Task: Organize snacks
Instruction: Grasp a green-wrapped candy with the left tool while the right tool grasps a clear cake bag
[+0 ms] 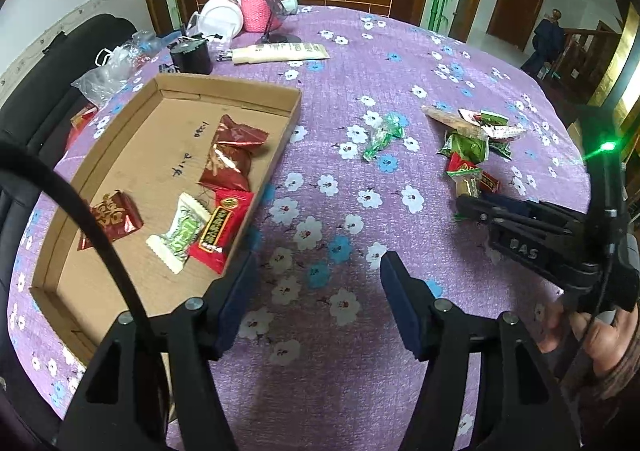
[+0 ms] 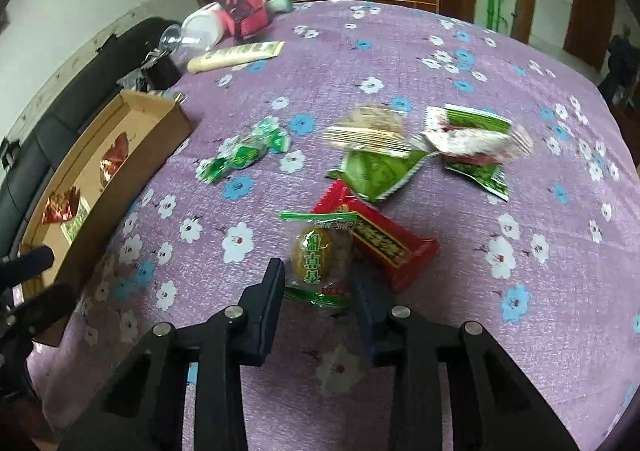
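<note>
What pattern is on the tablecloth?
Purple tablecloth with white and blue flowers, clearest in the left wrist view.

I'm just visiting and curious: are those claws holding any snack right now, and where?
Left gripper holds nothing. Right gripper straddles the near end of the clear-wrapped cake, not clamped yet.

Cardboard tray (image 1: 294,107) is holding five wrapped snacks: three dark red foil packs (image 1: 236,139), one white-green pack (image 1: 182,233), one bright red pack (image 1: 220,229). One green twist-wrapped candy (image 1: 382,135) is lying alone on the tablecloth. Loose pile (image 2: 400,171) is showing about seven packets; overlapping, exact count unclear.
</note>
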The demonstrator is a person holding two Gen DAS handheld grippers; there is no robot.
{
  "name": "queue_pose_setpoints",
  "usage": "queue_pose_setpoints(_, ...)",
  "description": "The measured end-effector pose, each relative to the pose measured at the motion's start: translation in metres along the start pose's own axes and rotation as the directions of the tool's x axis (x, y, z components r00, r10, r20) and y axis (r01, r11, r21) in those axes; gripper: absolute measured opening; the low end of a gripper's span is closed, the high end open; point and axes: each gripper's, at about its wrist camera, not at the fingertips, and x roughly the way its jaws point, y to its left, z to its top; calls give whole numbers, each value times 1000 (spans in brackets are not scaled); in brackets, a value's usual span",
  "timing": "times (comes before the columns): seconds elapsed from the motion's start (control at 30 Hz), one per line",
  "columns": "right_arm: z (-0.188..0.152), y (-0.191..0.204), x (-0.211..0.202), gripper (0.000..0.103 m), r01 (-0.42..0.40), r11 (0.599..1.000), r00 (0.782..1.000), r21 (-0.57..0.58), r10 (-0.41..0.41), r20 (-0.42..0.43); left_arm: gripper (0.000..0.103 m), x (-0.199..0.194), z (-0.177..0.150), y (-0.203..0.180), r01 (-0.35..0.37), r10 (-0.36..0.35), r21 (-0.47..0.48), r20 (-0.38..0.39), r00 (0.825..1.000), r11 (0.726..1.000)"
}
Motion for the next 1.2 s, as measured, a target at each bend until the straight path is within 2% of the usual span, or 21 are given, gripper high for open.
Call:
queue_pose_setpoints(0.13, -4, -9, -14, 29, -19, 1000, 1000, 19, 18, 17, 65, 7, 15, -7, -5, 5, 6, 0, 1000, 1000)
queue_pose_setpoints(0.27, -17, -20, -25, 28, -1, 1000, 1000, -5, 1, 2, 66, 18, 47, -16, 24, -24, -16, 20, 1000, 1000)
queue_pose_setpoints(0.3, -19, -25, -25, 28, -16, 1000, 1000, 4, 16, -3, 69, 22, 53, -19, 31, -31, -10, 18, 999, 999)
queue_pose_setpoints(0.5, -22, -34, -28, 30, -60, 998, 998, 25, 61, -4, 69, 52, 95, -49, 51, -51, 66, -2, 999, 997)
queue_pose_setpoints(0.63, -23, -40, -28, 31, -92, 995, 996, 49, 93, -18, 69, 76, 113, -59, 68, -62, 95, -65, 996, 993)
queue_pose_setpoints(0.73, -23, -43, -28, 32, -98, 994, 995, 57, 99, -23, 69, 94, 120, -61, 99, -85, 92, -144, 986, 991)
queue_pose_setpoints(0.83, -23, -49, -28, 36, -121, 988, 992, 93, 124, -21, 69, 110, 123, -57, 137, -122, 54, -221, 968, 989)
queue_pose_setpoints(0.93, -23, -50, -29, 41, -127, 986, 992, 109, 129, -12, 69, 119, 123, -53, 165, -153, 25, -263, 953, 986)
queue_pose_setpoints(1.03, -22, -47, -28, 45, -113, 988, 993, 104, 115, -9, 68, 123, 122, -52, 164, -149, 34, -269, 951, 986)
queue_pose_setpoints(1.1, -22, -45, -26, 46, -99, 990, 995, 98, 100, -10, 62, 128, 121, -51, 184, -172, 18, -281, 944, 983)
queue_pose_setpoints(1.17, -22, -44, -24, 46, -83, 992, 996, 91, 84, -13, 58, 128, 123, -51, 196, -185, 14, -273, 944, 980)
queue_pose_setpoints(1.2, -22, -43, -22, 46, -74, 993, 997, 89, 76, -18, 52, 129, 123, -51, 220, -207, 12, -286, 936, 975)
